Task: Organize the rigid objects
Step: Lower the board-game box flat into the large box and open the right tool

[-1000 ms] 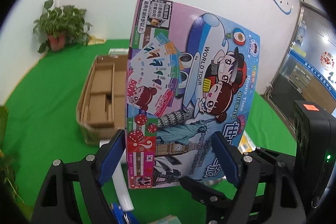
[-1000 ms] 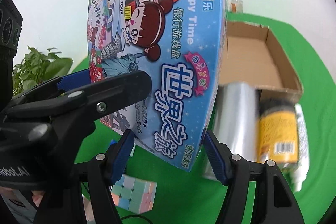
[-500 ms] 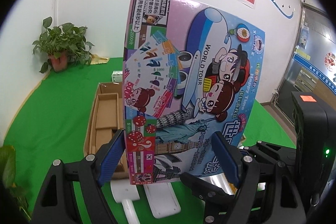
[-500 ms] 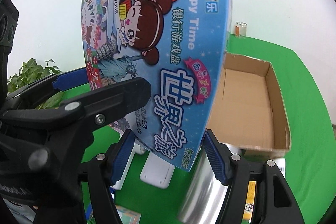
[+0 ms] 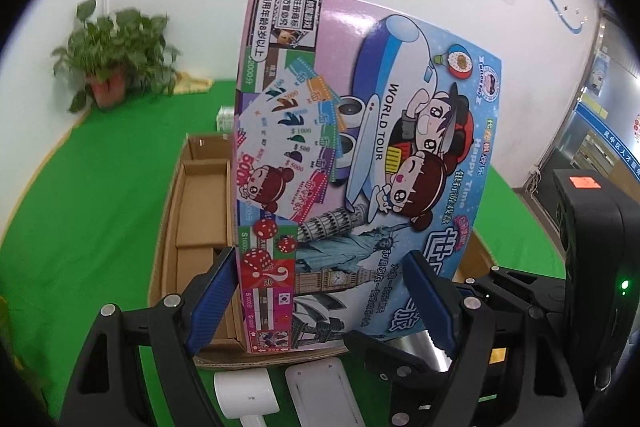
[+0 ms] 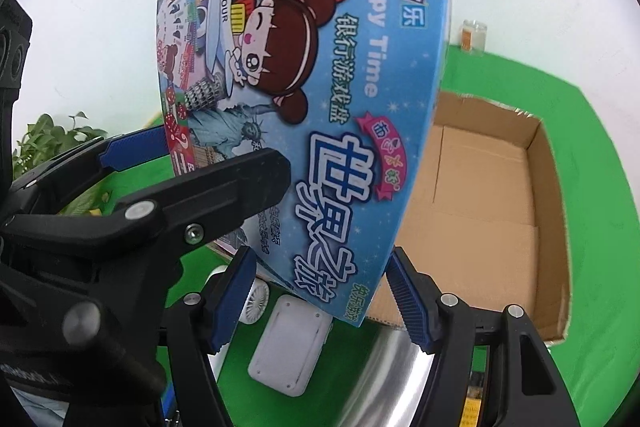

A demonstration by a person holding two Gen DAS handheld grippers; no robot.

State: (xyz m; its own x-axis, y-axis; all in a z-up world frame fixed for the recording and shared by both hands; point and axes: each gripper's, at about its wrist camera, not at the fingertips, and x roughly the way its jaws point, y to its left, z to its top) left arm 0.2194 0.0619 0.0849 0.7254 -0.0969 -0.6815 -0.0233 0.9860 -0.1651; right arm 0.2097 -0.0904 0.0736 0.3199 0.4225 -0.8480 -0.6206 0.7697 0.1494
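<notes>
Green desk (image 5: 92, 211) under a white wall, plant (image 5: 116, 55) in the far corner. Open carton (image 6: 492, 211) lies on the desk, looks empty apart from inner flaps, likely the drop target. Game box (image 5: 352, 163) is held up on edge above the carton's near rim, printed face toward both cameras; probably stood tall like this so it can slide in edge-first, my guess. Left gripper (image 5: 320, 299) has its fingers (image 5: 212, 299) spread wide on either side of the game box's lower corner, one blue pad at the left edge, the other in front of the printed face; whether either pad actually presses is unclear, cannot tell the grip. Right gripper (image 6: 324, 299) fingers (image 6: 412, 303) also wide, straddling the box's bottom corner, contact likewise unclear from here. Below on the desk: shiny cylinder (image 6: 396, 371) just beside the carton, white pad (image 6: 288, 343) and white fan-like device (image 5: 246, 395) near it. Small jar (image 6: 474, 37) stands far back by the wall.
</notes>
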